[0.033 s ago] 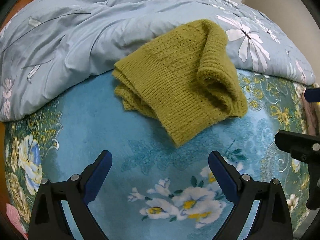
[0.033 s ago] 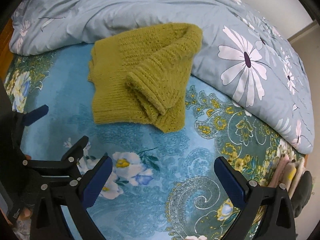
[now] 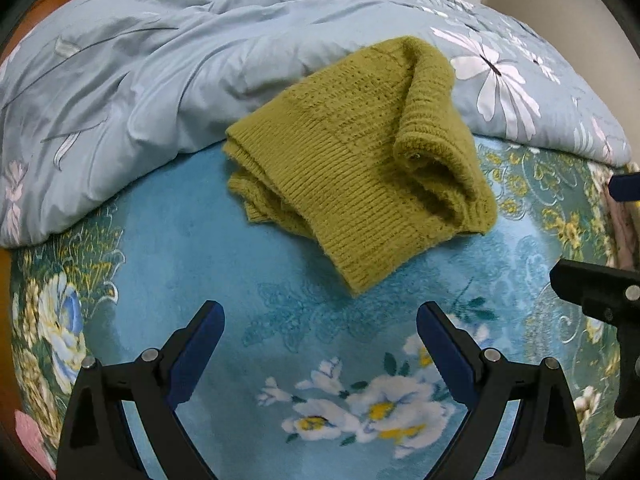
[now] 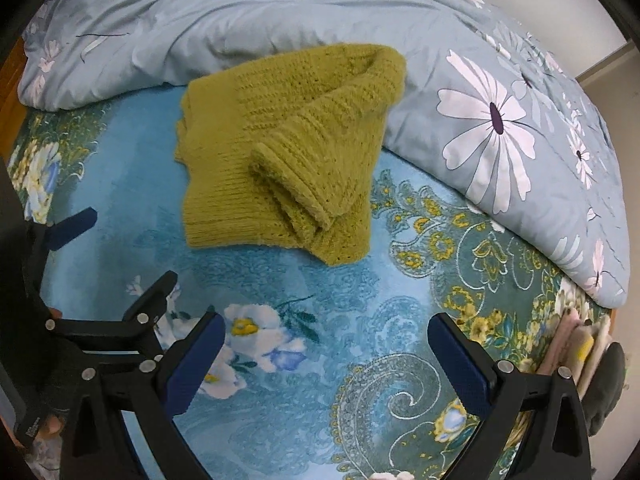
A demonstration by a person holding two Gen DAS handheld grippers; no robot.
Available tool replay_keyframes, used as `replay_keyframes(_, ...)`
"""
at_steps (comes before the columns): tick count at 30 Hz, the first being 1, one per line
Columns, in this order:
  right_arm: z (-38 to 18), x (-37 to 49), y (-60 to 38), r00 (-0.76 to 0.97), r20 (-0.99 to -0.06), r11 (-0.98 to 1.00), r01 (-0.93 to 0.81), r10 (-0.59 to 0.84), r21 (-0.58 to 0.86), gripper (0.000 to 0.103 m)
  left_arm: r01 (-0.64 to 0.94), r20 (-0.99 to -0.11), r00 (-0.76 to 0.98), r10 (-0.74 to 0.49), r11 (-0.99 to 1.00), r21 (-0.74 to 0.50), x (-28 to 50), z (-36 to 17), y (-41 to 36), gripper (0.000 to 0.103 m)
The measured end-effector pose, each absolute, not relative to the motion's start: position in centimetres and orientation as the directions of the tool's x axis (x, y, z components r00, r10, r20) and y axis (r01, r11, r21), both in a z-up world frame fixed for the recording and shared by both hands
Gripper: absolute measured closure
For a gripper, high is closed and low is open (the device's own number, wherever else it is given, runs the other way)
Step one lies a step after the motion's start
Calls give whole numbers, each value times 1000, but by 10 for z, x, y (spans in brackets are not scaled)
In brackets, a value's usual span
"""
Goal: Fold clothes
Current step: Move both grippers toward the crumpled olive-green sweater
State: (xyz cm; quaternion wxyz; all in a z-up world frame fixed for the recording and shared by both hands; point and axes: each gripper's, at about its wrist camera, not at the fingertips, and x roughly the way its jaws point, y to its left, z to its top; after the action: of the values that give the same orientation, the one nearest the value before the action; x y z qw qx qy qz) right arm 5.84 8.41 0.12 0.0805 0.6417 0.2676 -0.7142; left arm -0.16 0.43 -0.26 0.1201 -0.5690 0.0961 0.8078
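An olive-green knitted sweater [image 3: 352,184] [image 4: 288,152] lies folded into a thick bundle on the blue flowered blanket [image 3: 180,248] [image 4: 360,300], its far edge resting against the duvet. A ribbed sleeve or hem is doubled over on top. My left gripper [image 3: 320,316] hovers open in front of the sweater's near corner, holding nothing. My right gripper [image 4: 326,322] is open too, empty, nearer than the sweater and off to its right. The left gripper's fingers [image 4: 76,222] show at the left edge of the right wrist view.
A rumpled pale-blue duvet [image 3: 160,80] [image 4: 480,80] with white flowers fills the far side of the bed. Folded pale cloths [image 4: 580,340] and a dark item [image 4: 608,384] sit at the bed's right edge. Orange-brown wood [image 3: 40,0] shows far left.
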Motion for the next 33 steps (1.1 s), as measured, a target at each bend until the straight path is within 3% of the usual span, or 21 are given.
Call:
replay_keyframes(10, -1, 44, 103, -131, -959, -848, 449, 250, -282, 1, -336, -938, -344, 41, -938, 82, -9, -11, 22, 6)
replay_keyframes(24, -15, 28, 86, -153, -963, -864, 428, 220, -265, 1, -424, -933, -351, 80, -902, 82, -19, -20, 34, 6)
replay_keyframes(30, 2, 25, 114, -146, -969, -918, 318, 198, -235, 1, -556, -897, -439, -46, -771, 312, -16, -46, 70, 7)
replay_keyframes(32, 7, 30, 127, -138, -967, -927, 283, 215, -247, 1, -589, -877, -474, -84, -709, 387, -16, -55, 82, 13)
replay_keyframes(33, 11, 33, 137, -148, -961, -927, 265, 234, -266, 1, -604, -865, -492, -102, -676, 423, -15, -60, 88, 22)
